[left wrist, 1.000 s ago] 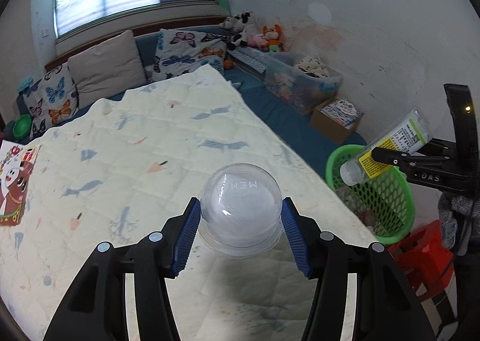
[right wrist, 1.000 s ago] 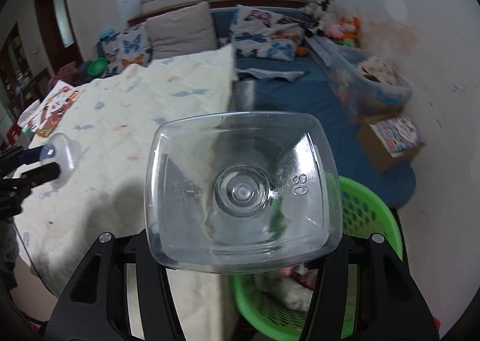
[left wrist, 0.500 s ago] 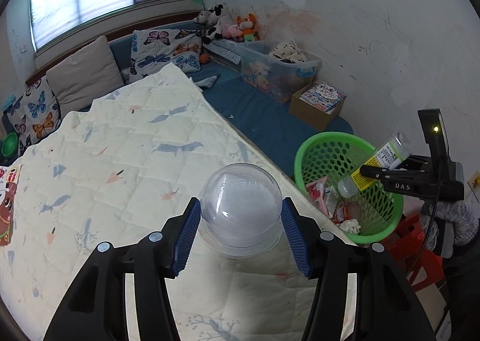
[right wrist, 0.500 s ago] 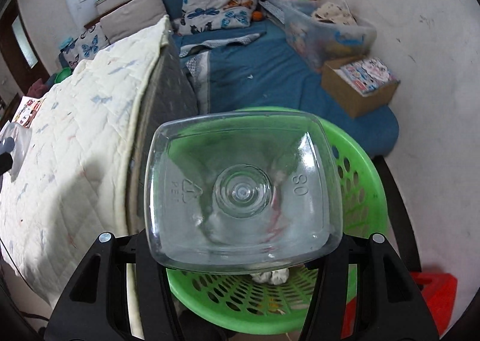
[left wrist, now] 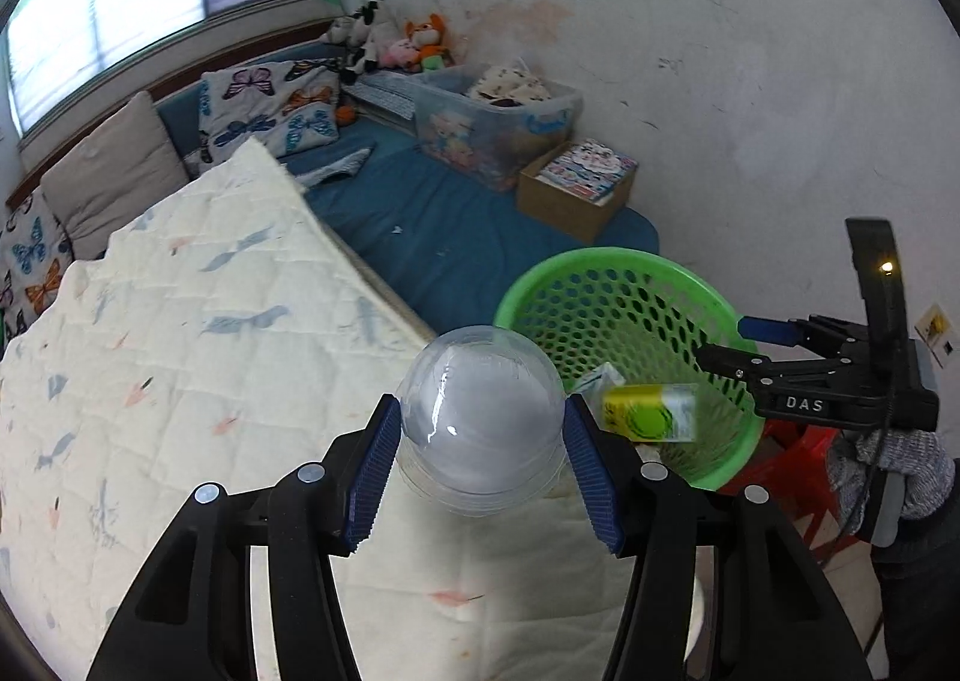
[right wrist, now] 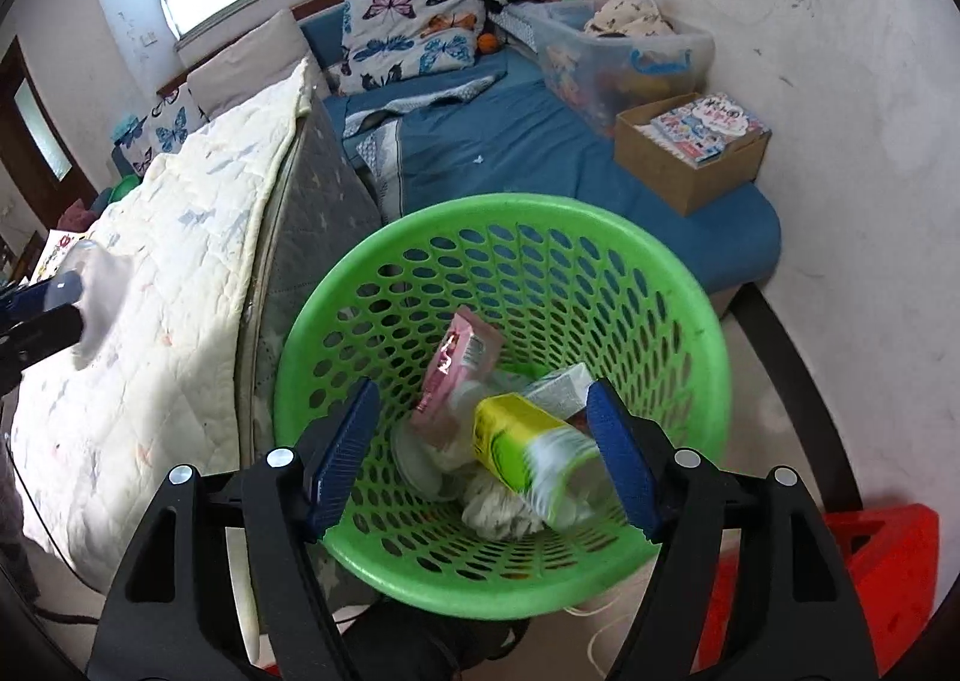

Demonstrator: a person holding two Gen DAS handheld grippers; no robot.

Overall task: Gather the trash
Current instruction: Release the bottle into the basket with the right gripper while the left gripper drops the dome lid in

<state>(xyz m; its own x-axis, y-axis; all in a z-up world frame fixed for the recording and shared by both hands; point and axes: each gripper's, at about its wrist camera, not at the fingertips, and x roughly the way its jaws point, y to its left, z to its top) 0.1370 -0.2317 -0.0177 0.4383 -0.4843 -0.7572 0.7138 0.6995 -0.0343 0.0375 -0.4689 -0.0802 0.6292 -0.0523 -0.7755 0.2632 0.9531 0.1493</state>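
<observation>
My left gripper [left wrist: 480, 468] is shut on a clear plastic dome lid [left wrist: 477, 429], held over the quilted bed edge beside the green mesh basket [left wrist: 606, 270]. My right gripper [right wrist: 483, 456] hangs over the basket [right wrist: 336, 315], jaws opening and pads off the bottle. The clear bottle with a yellow-green label [right wrist: 534, 453] is blurred, loose below the jaws inside the basket, also seen from the left wrist [left wrist: 651, 411]. A pink packet [right wrist: 459, 366], a small carton and crumpled tissue lie in the basket. The right gripper [left wrist: 729, 345] shows at the basket's right rim.
A cream quilted bed [left wrist: 168, 357] fills the left; its grey mattress side [right wrist: 306, 213] stands against the basket. Behind lie a blue mat [right wrist: 528, 141], a cardboard box of books [right wrist: 696, 150] and a clear storage bin [right wrist: 624, 45]. A red stool [right wrist: 864, 579] sits to the right.
The right gripper came down over the basket and opened; the bottle left its jaws and dropped into the basket. The left gripper carried the dome lid closer to the basket.
</observation>
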